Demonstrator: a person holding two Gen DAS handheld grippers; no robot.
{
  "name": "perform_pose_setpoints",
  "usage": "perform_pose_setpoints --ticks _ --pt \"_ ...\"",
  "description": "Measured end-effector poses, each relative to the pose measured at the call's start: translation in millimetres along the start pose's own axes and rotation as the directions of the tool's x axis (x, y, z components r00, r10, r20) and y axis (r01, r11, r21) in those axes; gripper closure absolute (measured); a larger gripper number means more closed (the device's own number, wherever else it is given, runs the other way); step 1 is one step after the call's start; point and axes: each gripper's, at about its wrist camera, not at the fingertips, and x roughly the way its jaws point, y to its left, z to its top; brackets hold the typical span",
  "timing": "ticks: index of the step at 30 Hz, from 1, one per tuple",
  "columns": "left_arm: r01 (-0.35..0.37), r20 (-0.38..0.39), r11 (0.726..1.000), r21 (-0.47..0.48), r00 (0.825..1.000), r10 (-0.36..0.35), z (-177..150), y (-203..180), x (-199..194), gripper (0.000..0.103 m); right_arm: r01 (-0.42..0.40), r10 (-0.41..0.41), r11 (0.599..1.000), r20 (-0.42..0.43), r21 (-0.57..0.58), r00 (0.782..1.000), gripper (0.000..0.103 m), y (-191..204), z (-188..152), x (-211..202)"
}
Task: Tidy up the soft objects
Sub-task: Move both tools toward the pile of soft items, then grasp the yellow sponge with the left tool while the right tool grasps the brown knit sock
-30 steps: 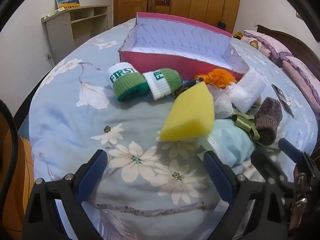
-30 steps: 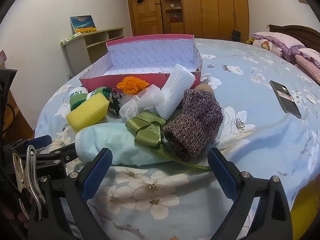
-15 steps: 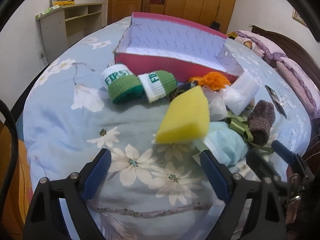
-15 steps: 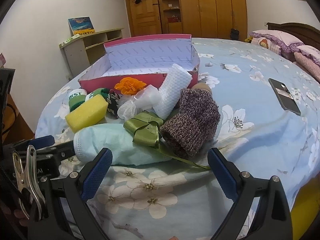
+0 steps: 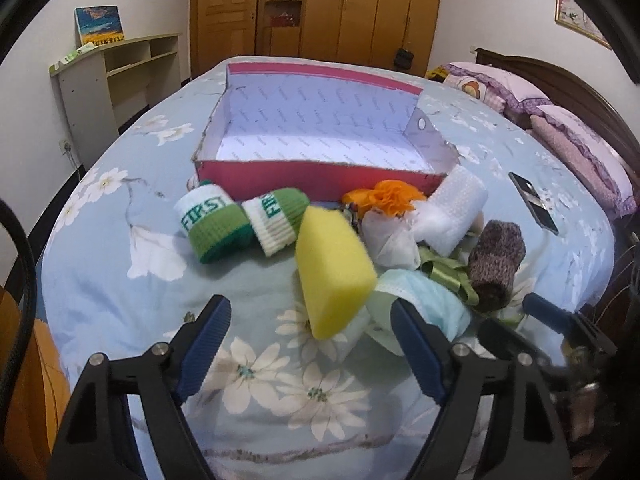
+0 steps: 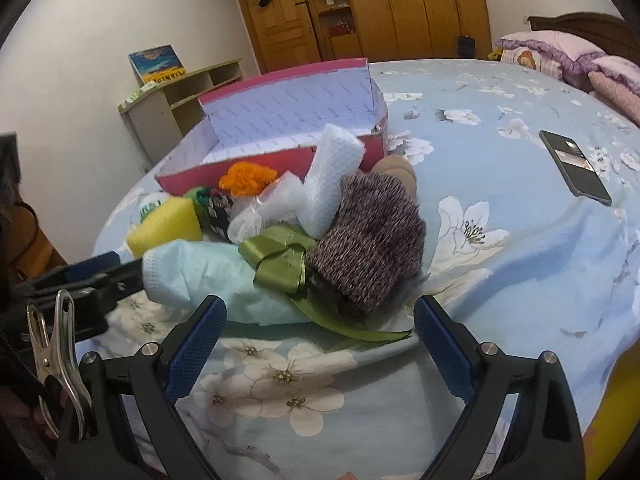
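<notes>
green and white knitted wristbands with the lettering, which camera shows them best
The left wrist view. Both green and white knitted wristbands lie in the open there, in front of the pink cardboard box, lettering readable. In the right wrist view only a sliver peeks out behind the yellow sponge block.

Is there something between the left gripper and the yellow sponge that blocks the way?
Nothing visible blocks it. The left gripper, its jaws just closing somewhat but still open and empty, faces the yellow sponge directly, with only bedspread between them.
</notes>
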Motion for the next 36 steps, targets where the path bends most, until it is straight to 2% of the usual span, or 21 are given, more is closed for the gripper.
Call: perform_pose_setpoints --ticks 5,16,23,29,32,36 --pt "0.057 -0.007 0.998 -0.006 0.998 -0.057 9 -1 4 0.023 -0.024 0.024 1.000 -0.013 0.000 1.000 0.007 -6 6 -6" --pt "0.076 -0.016 0.996 -0.039 0.997 -0.077 6 6 -1 0.023 -0.033 0.033 0.998 0.005 -0.051 0.999 0.015 -5 16 -12" --pt "0.071 -0.030 0.995 -0.067 0.997 -0.073 -3 20 -6 0.023 -0.029 0.029 0.999 0.000 -0.042 1.000 0.021 -10 21 -7" --pt "0.055 -0.004 0.996 -0.071 0.998 -0.055 2 27 -13 0.023 0.005 -0.006 0.999 -0.017 -0.036 1.000 0.026 -16 24 4" --pt "0.051 -0.021 0.997 -0.057 0.998 -0.053 4 24 -4 0.023 0.053 -0.054 0.997 -0.029 -0.058 0.998 0.029 -17 24 13" --pt "0.040 -0.082 0.997 -0.069 0.996 -0.045 0 25 17 0.024 0.042 -0.045 0.998 -0.052 -0.047 0.998 0.032 -21 22 20"
